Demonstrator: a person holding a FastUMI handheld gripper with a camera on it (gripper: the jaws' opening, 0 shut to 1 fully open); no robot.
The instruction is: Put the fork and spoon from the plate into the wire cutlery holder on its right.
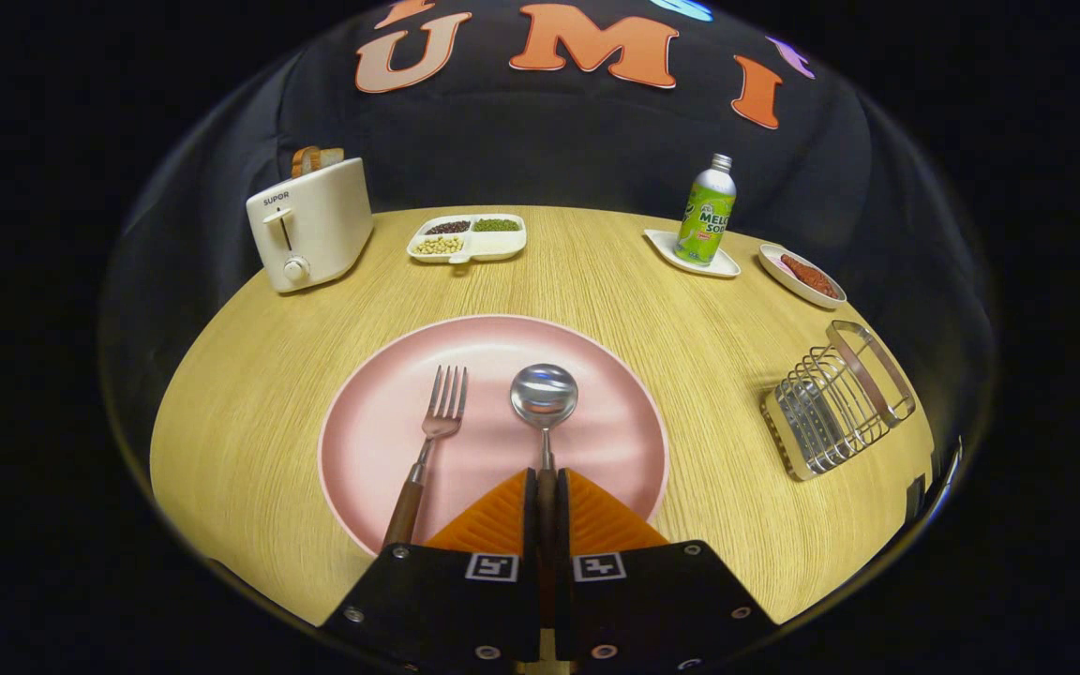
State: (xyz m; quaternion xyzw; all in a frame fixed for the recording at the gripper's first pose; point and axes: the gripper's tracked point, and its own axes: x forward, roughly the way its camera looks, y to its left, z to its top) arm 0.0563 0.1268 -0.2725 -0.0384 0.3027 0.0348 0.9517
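Observation:
A pink plate (381, 422) lies on the wooden table just ahead of my fingers. On it rest a fork (434, 427) with a brown handle, left of the fingers, and a spoon (545, 398) whose bowl points away from me. My gripper (546, 492) is shut on the spoon's brown handle, with both fingers pressed against it. The spoon still lies along the plate. A wire cutlery holder (835, 398) stands on the table to the right of the plate, apart from it.
A white toaster (308, 225) with bread stands at the back left. A divided white dish (470, 238) of beans sits behind the plate. A green bottle (707, 211) on a small tray and a small dish (802, 275) of red food stand at the back right.

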